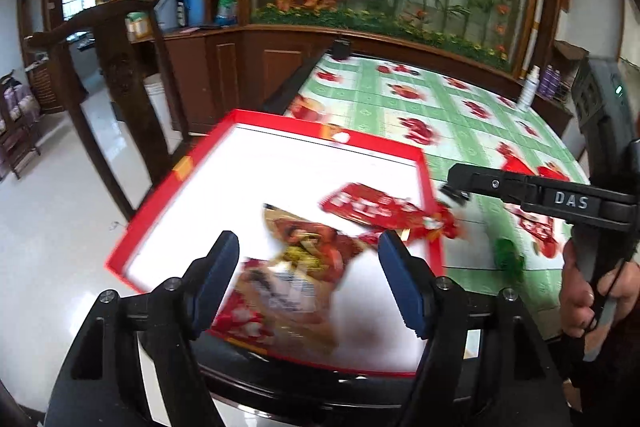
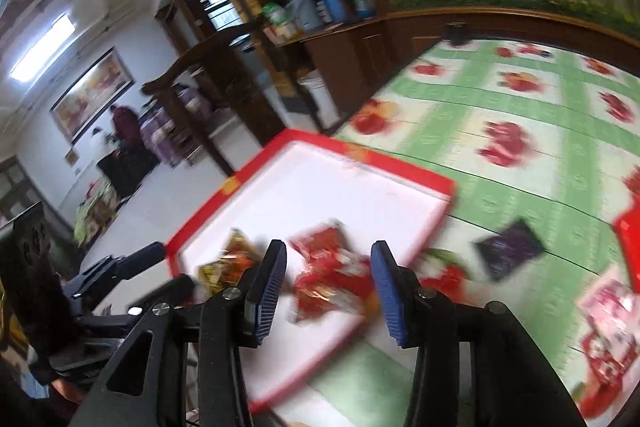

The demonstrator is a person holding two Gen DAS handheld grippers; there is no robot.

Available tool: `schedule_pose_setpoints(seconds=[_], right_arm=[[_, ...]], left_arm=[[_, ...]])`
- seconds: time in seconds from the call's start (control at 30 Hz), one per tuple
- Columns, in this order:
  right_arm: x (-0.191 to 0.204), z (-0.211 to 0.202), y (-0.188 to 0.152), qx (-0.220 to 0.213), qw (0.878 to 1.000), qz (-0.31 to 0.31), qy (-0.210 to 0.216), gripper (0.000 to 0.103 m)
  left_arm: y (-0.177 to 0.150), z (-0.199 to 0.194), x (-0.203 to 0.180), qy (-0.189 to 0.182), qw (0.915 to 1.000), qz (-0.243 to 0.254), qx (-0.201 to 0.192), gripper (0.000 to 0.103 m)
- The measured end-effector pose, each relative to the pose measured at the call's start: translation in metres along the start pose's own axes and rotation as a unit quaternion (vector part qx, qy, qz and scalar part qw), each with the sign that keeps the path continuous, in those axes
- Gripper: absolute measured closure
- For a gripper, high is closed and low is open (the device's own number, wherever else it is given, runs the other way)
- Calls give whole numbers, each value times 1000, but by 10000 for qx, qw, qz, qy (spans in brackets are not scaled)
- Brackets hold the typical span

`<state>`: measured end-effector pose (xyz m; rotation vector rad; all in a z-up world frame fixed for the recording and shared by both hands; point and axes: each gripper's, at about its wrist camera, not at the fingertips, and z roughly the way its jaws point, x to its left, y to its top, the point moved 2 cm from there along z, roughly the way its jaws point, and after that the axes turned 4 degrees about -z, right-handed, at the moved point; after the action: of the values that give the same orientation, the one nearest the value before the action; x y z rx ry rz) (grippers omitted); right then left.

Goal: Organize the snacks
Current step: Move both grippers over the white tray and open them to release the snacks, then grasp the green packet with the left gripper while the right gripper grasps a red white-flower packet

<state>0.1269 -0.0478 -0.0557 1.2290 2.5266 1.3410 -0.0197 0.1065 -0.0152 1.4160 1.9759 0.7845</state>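
My left hand-held gripper (image 1: 308, 259) stands released, its blue pads well apart, with nothing pressed between them. Below and past it a brown and yellow snack packet (image 1: 304, 247) lies on the white floor of the red-rimmed tray (image 1: 276, 117), smeared by blur. My right hand-held gripper (image 2: 328, 267) is likewise released, jaws apart over a crumpled red snack packet (image 2: 332, 275) near the tray's right edge. Whether that packet lies wholly inside the rim or half across it, I cannot tell from either view.

I judge the step in hand to be dropping snacks into the tray, both packets just let go. More wait out on the counter (image 2: 520, 99) with its green flowered cloth: a dark purple packet (image 2: 508, 253) lying flat just beside the tray, and a pink and red packet (image 2: 608, 331) farther right, cut off at the frame edge. The next move calls for swinging the right gripper out to the purple packet and coming down low enough to pinch its thin edge.

A small green thing (image 1: 508, 255) on the cloth is too blurred to name. Another red shape at the right frame edge is cut off as well.
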Motion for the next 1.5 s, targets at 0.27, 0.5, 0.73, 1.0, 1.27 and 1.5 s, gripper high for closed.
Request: schedule_pose_setpoints(seconds=[0.27, 0.5, 0.73, 1.0, 1.27, 1.5], right_arm=[[-104, -66, -53, -70, 9915, 804, -1023, 55], [-154, -113, -87, -56, 9812, 1114, -1576, 53], [-164, -105, -95, 183, 9794, 1069, -1704, 53], [-149, -92, -84, 102, 9772, 635, -2025, 52], [-158, -65, -67, 297, 9788, 467, -1973, 46], [-140, -63, -81, 823, 9789, 60, -1867, 54]], left_arm=[[-7, 15, -74, -649, 9945, 736, 378, 30], [-5, 34, -133, -875, 9841, 1402, 649, 30], [-20, 54, -177, -1065, 9700, 1888, 1101, 29], [-31, 68, -193, -1230, 9649, 1881, 1359, 29], [-37, 72, -181, -1416, 9638, 1620, 1575, 29], [-36, 70, -177, -1475, 9622, 1639, 1596, 29]])
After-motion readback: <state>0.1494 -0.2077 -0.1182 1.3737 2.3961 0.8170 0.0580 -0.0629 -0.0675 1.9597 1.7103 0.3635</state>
